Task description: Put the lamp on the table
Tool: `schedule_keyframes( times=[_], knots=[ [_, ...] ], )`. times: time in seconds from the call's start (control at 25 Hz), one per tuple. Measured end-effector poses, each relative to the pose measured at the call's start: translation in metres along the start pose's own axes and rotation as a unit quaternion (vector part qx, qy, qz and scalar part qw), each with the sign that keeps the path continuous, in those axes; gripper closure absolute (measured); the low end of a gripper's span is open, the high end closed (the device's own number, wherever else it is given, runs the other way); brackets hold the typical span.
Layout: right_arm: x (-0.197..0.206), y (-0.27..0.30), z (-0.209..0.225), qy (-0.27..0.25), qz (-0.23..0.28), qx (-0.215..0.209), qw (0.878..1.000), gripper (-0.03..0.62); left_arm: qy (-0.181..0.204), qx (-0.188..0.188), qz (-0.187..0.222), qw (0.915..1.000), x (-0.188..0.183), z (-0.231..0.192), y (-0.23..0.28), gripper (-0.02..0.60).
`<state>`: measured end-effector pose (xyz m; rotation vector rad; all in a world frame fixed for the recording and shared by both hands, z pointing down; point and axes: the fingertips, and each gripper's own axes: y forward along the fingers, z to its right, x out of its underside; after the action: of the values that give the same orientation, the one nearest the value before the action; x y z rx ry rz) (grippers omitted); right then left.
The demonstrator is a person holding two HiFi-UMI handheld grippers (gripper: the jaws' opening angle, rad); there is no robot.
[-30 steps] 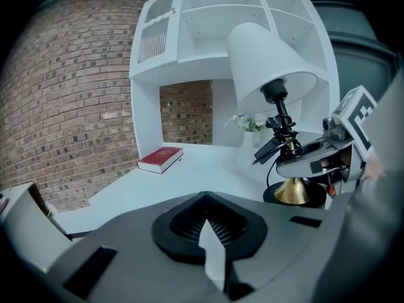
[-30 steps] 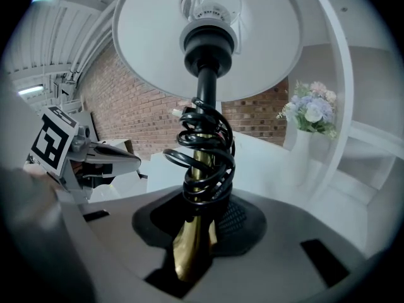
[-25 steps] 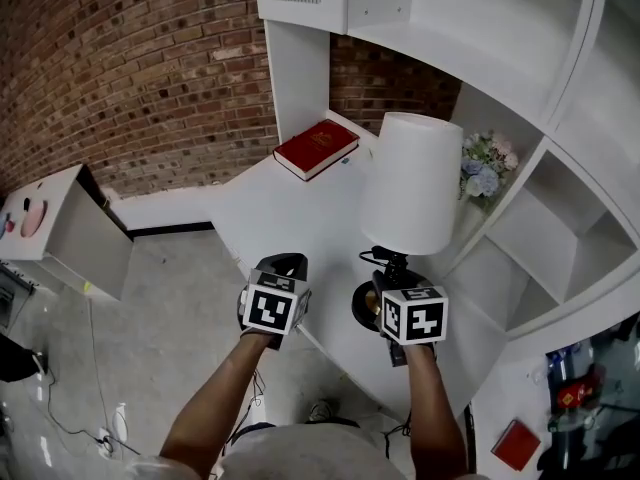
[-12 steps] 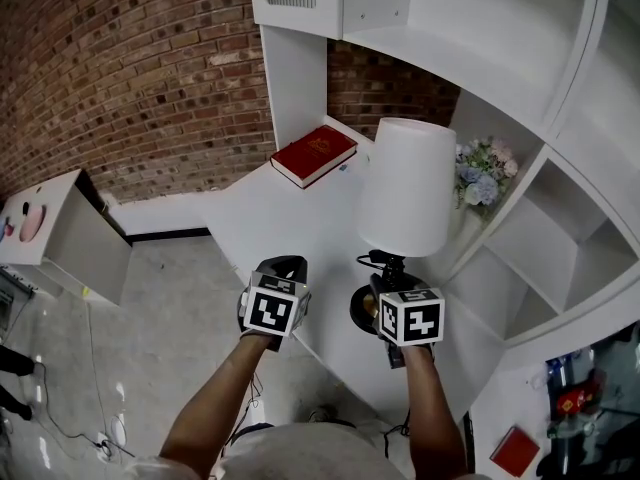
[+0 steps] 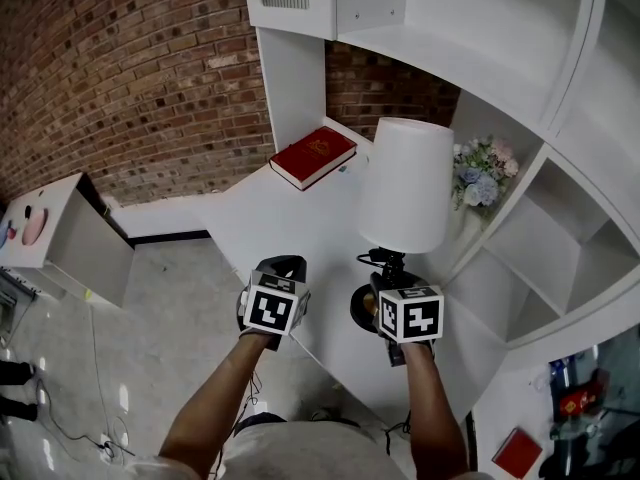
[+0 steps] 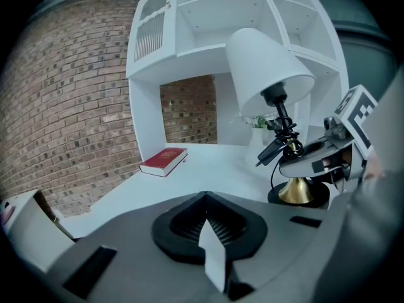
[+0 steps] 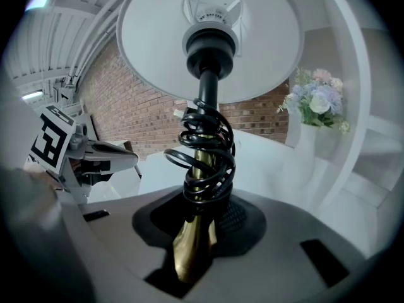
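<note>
Right gripper fingers grip (left gripper fingers together), both downtilted.

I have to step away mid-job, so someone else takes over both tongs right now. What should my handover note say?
Left tongs: shut, empty, left of the lamp near the table's edge.
Right tongs: clamped on the lamp's brass stem, below the coiled cord.
Lamp upright; its base is at the white table's near edge, and I cannot tell whether it rests there yet.
Done: lamp at the table. Left: seat the base, probably further in, open the right tongs, withdraw.
</note>
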<state>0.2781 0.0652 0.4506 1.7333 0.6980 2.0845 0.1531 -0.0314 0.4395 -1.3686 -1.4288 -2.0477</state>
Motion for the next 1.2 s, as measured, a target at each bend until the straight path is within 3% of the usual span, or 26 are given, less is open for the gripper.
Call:
schedule_keyframes(
  times=[0.28, 0.64, 1.2],
  knots=[
    [0.003, -0.002, 0.001, 0.004, -0.001, 0.004, 1.0, 0.49, 0.0, 0.005, 0.0, 1.0, 0.002, 0.003, 0.002, 0.584],
    [-0.001, 0.018, -0.005, 0.014, 0.001, 0.019, 1.0, 0.49, -0.001, 0.013, 0.002, 0.9999, 0.007, -0.022, 0.012, 0.584],
    [-0.031, 0.07, -0.009, 0.053, 0.004, 0.088, 0.995, 0.491, 0.039, 0.1, 0.005, 0.9942, -0.029, -0.068, 0.077, 0.584]
  ],
)
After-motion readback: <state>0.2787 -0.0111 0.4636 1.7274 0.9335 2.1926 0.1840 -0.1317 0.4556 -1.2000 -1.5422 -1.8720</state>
